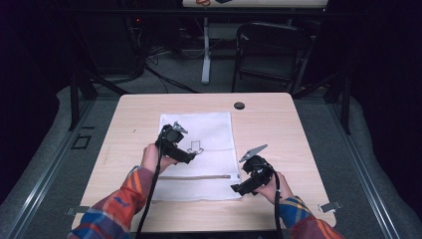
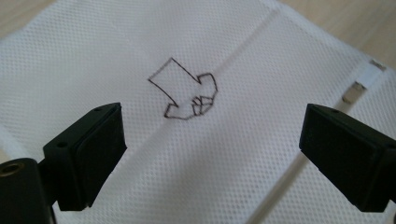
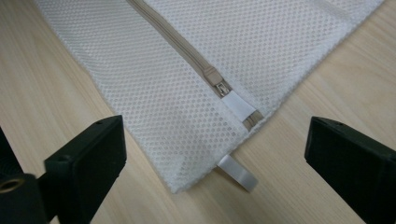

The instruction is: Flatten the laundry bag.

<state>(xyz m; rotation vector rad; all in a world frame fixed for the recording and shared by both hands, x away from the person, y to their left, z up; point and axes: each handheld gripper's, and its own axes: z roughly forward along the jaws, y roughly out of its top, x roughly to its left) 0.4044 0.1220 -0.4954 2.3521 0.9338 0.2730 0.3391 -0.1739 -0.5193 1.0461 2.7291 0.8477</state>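
a white mesh bag lies flat on the table, zip closed. the left gripper hangs over its middle, jaws wide apart. the right gripper hangs by the zip pull, jaws apart too. i think unzipping comes next: pinch the pull, hold the bag.

mesh bag white; zipper beige; sleeve plaid; table light wood

Beyond the light wooden table, a black folding chair stands on grey carpet, beside a white table leg trailing dark cables.
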